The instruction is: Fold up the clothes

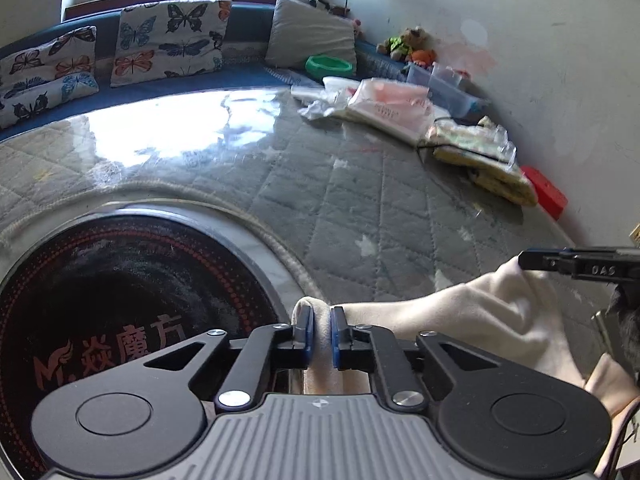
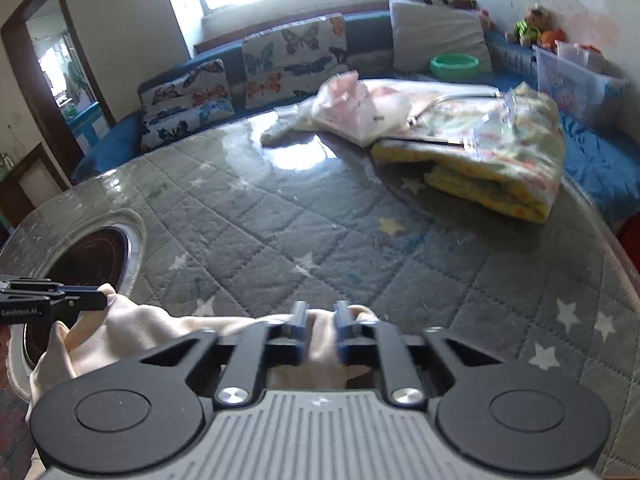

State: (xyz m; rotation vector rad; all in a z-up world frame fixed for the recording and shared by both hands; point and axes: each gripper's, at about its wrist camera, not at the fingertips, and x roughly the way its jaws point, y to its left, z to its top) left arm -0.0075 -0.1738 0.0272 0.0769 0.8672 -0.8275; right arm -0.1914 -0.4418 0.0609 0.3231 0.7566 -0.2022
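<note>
A cream garment (image 1: pixel 472 320) hangs stretched between my two grippers above the quilted grey table cover (image 1: pixel 360 200). My left gripper (image 1: pixel 322 334) is shut on one edge of it, right beside the round black cooktop (image 1: pixel 120 300). My right gripper (image 2: pixel 322 330) is shut on the other edge of the cream garment (image 2: pixel 132 332). The right gripper shows at the right edge of the left wrist view (image 1: pixel 528 260), and the left gripper at the left edge of the right wrist view (image 2: pixel 102 300). The lower part of the garment is hidden below both grippers.
A folded yellow patterned blanket (image 2: pixel 500 152) and plastic-wrapped pink packages (image 2: pixel 360 108) lie on the far side of the table. Butterfly cushions (image 1: pixel 172 40), a grey pillow (image 1: pixel 312 36), a green bowl (image 1: pixel 330 65) and clear bins (image 1: pixel 444 84) sit on the blue bench behind. A red box (image 1: pixel 548 192) lies by the wall.
</note>
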